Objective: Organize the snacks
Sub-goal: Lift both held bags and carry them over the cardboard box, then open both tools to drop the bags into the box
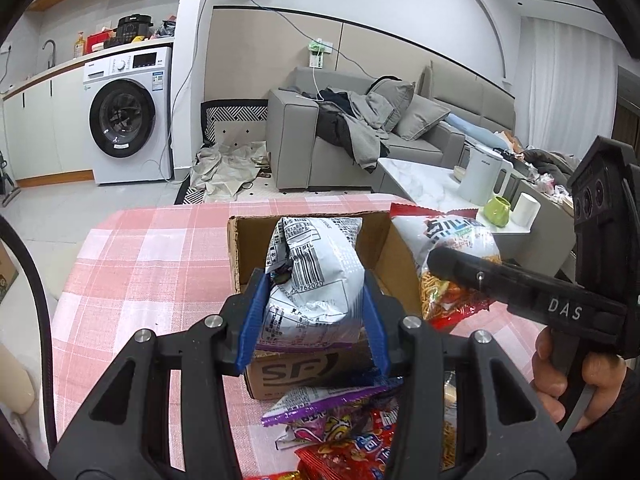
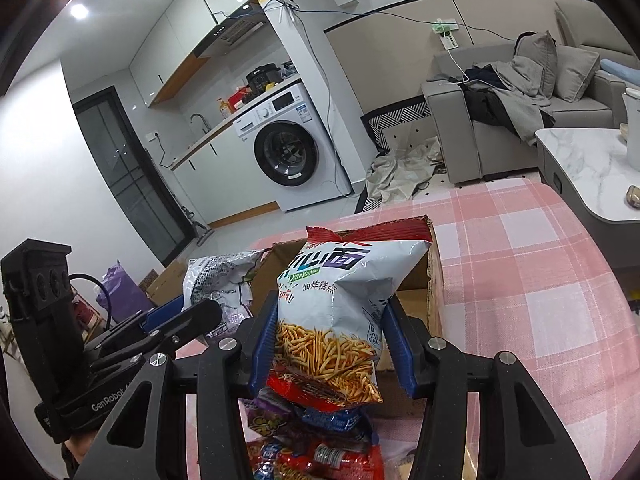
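My left gripper (image 1: 316,300) is shut on a white snack bag (image 1: 316,272) with black print, held over the open cardboard box (image 1: 236,248) on the pink checked tablecloth (image 1: 152,256). That bag (image 2: 216,276) and the left gripper (image 2: 176,320) also show at the left of the right wrist view. My right gripper (image 2: 332,328) is shut on a white and red bag of fried noodle sticks (image 2: 336,312), held in front of the same box (image 2: 434,280). The noodle bag (image 1: 452,256) hangs just right of the box, and the right gripper's fingers (image 1: 448,264) cover its middle.
Several loose snack packets, purple and red, (image 1: 344,432) lie on the cloth before the box, also under the right gripper as a packet pile (image 2: 316,440). A marble coffee table (image 1: 424,184) with a white kettle (image 1: 480,176) stands right. A sofa and washing machine are behind.
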Demonstrator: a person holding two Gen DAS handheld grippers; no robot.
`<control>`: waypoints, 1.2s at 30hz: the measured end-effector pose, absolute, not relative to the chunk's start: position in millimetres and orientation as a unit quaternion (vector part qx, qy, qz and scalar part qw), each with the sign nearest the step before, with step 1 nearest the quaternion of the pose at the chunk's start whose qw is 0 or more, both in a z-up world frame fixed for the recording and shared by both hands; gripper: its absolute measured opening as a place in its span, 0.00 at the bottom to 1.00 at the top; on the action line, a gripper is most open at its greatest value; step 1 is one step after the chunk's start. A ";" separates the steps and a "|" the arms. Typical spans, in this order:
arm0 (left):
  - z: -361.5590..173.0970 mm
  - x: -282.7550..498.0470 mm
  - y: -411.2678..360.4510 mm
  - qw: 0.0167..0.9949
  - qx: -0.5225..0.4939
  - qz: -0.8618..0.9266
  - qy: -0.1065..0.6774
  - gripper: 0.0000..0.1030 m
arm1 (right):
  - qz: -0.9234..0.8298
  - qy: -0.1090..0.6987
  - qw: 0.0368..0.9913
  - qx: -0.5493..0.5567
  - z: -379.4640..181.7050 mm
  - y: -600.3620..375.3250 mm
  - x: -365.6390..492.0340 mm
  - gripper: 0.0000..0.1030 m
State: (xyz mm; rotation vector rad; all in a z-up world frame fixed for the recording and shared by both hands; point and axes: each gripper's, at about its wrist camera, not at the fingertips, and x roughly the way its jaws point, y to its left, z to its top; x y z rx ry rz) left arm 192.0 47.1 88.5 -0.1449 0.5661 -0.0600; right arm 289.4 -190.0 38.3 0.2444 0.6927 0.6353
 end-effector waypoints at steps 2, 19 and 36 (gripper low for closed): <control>83.8 198.7 49.6 0.956 -0.075 -0.029 0.283 0.41 | 0.305 0.340 0.882 0.115 34.3 -186.5 296.4 0.49; 56.7 219.6 58.8 0.950 -0.076 -0.020 0.302 0.46 | 0.290 0.347 0.888 0.083 26.5 -169.7 314.6 0.53; 64.5 136.2 61.7 0.957 -0.070 -0.003 0.282 0.99 | 0.283 0.327 0.899 0.063 36.3 -224.7 257.1 1.00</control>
